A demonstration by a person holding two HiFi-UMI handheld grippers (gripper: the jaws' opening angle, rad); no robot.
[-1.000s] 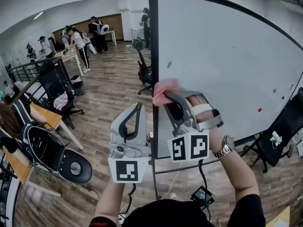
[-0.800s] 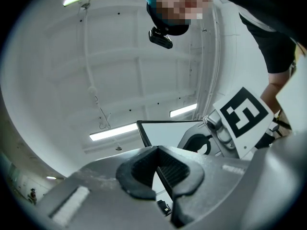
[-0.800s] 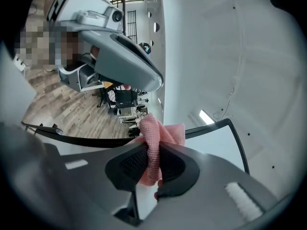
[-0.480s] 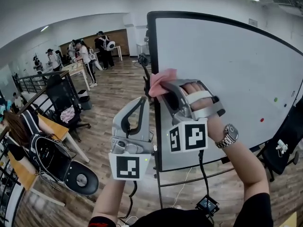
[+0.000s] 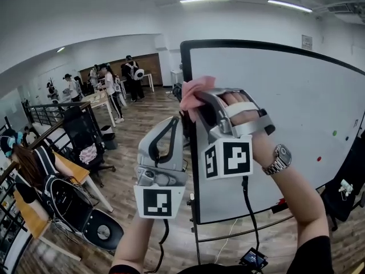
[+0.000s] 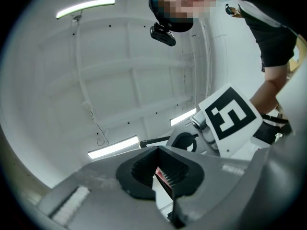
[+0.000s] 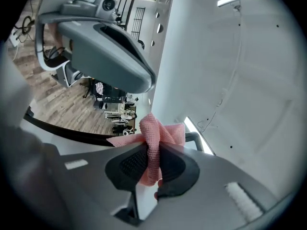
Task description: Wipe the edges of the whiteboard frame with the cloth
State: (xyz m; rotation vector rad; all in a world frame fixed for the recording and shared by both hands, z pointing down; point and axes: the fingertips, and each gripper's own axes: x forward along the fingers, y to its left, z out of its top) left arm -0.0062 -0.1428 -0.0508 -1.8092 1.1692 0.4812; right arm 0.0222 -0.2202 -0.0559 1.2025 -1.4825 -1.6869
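The pink cloth [image 5: 193,92] is seen bunched up and clamped in the right gripper [image 7: 152,163], whose fingers are clenched tight on it; a crumpled tuft is left sticking out past the tips. In the head view the cloth is held right up at the left upright of the black whiteboard frame [image 5: 256,43], a bit below the top left corner; whether it's actually pressed on the frame can't be told for sure. The right gripper is held up high by a hand [image 5: 242,116] strapped into its handle, and a wristwatch [image 5: 278,158] is worn on that arm.

The left gripper [image 6: 156,174] is held just beside it, lower and to the left of the frame's upright; its fingers are closed together with nothing caught between them, and it's pointed up at the ceiling lights [image 6: 85,8].

Behind the board, a wooden floor [image 5: 140,116], an office chair [image 5: 84,131] and some people [image 5: 108,84] standing near desks can be made out.
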